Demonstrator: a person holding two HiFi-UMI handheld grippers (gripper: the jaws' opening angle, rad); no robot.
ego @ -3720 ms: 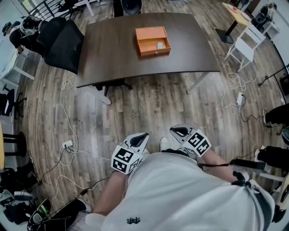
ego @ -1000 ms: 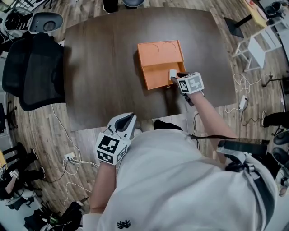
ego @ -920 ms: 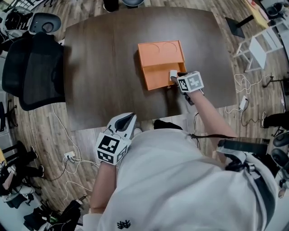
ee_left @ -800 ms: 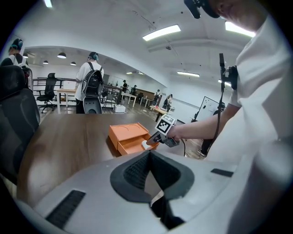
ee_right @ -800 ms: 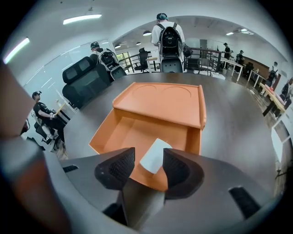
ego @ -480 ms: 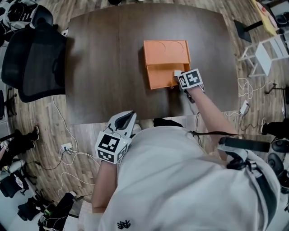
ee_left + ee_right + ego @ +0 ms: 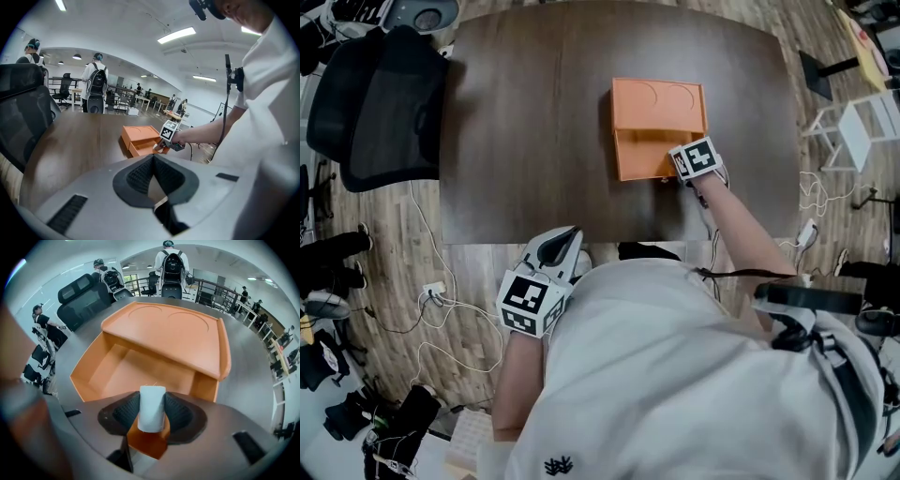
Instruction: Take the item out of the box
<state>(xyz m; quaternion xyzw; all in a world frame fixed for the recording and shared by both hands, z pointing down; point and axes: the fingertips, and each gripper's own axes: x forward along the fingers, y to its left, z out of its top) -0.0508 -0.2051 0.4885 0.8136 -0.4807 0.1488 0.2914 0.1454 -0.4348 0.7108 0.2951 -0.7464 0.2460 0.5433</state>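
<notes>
Right tongs (image 7: 151, 399): the two pads are closing on the white item (image 7: 152, 413), one on each of its long flat sides, with no gap showing on either side.
Left tongs (image 7: 153, 161): drawn together with nothing in them, held low by the person's body and well back from the worktop (image 7: 534, 141).
Where the item is: at the near right corner of the open orange box (image 7: 136, 369), close to the front wall. I can't tell whether it has left the box floor.
Box: shallow tray, otherwise bare, with its lid (image 7: 173, 333) lying back behind it.
How it should handle: a small, smooth, rounded block. I'd guess light and stiff, and not likely to crush.
Slip risk: the plain, glossy-looking sides may slide between the pads if it is squeezed only lightly.
Where to hold: across the flat sides at mid-height, as it sits now, then lift straight up past the wall.
</notes>
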